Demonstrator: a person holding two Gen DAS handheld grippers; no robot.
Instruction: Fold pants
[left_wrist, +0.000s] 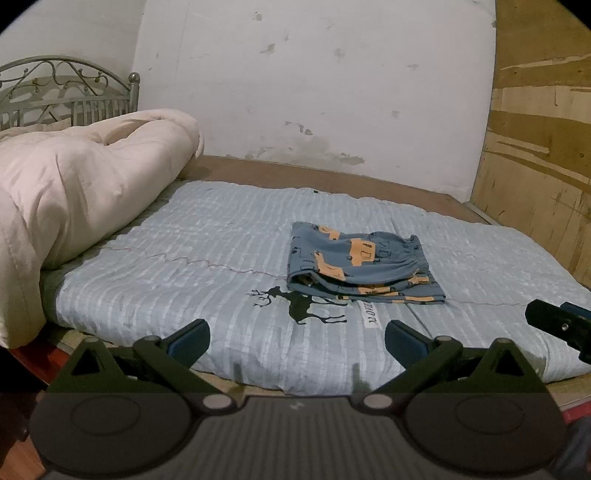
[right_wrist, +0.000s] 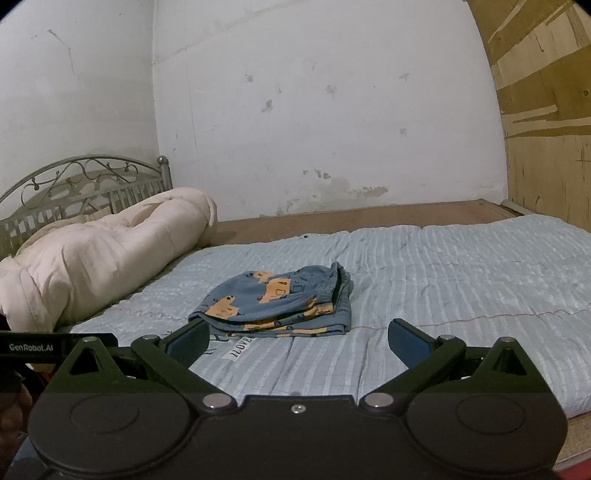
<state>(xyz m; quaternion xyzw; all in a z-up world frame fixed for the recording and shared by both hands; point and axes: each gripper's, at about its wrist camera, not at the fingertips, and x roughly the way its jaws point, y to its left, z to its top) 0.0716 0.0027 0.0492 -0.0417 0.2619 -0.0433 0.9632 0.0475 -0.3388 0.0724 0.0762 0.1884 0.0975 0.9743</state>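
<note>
The blue pants (left_wrist: 360, 264) with orange car prints lie folded into a small stack on the light blue quilt (left_wrist: 207, 251). In the right wrist view the pants (right_wrist: 280, 301) sit just beyond the fingertips, left of centre. My left gripper (left_wrist: 297, 341) hangs open near the bed's front edge, short of the pants, with nothing between its fingers. My right gripper (right_wrist: 297, 339) is open too and holds nothing. Its dark tip (left_wrist: 557, 325) shows at the right edge of the left wrist view.
A rolled cream duvet (left_wrist: 74, 195) lies on the left side of the bed, before a metal headboard (left_wrist: 66, 92). A white wall stands behind the bed and a plywood panel (left_wrist: 543, 129) at the right. A black deer print (left_wrist: 299, 302) marks the quilt.
</note>
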